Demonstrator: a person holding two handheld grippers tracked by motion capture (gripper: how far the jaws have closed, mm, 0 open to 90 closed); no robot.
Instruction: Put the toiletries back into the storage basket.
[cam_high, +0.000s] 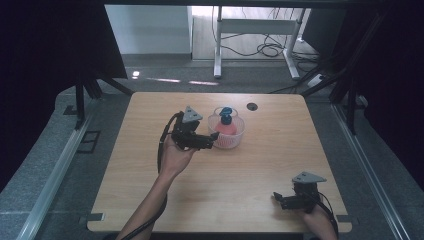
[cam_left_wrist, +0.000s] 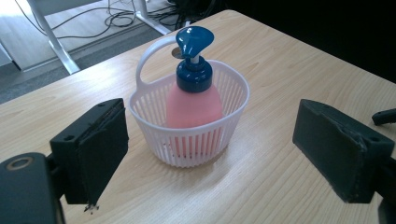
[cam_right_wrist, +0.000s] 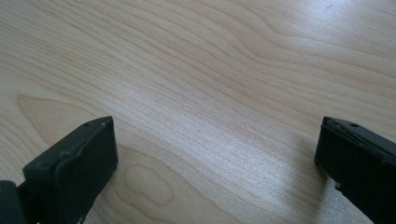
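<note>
Pink pump bottle (cam_left_wrist: 193, 105) upright in white basket (cam_left_wrist: 189, 149), far-centre on table (cam_high: 150, 190). My left gripper (cam_left_wrist: 210, 154) just beside basket, jaws wide, empty. Right gripper (cam_right_wrist: 215, 163) near front-right corner, wide, empty. Risk: light basket skids or tips if nudged. Bottle base hidden behind slats.

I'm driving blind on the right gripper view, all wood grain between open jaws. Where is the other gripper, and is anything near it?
Observer: The left gripper is at mid-table, jaws open and aimed at a white basket.
Operator: Anything in the basket?
Observer: A pink pump bottle with a blue pump head stands upright inside it.
Operator: Is the left gripper touching it?
Observer: No. In the left gripper view the jaws stand apart on either side of the basket, short of it, gripping nothing.
Operator: And my gripper?
Observer: The right gripper sits by the table's near right corner.
</note>
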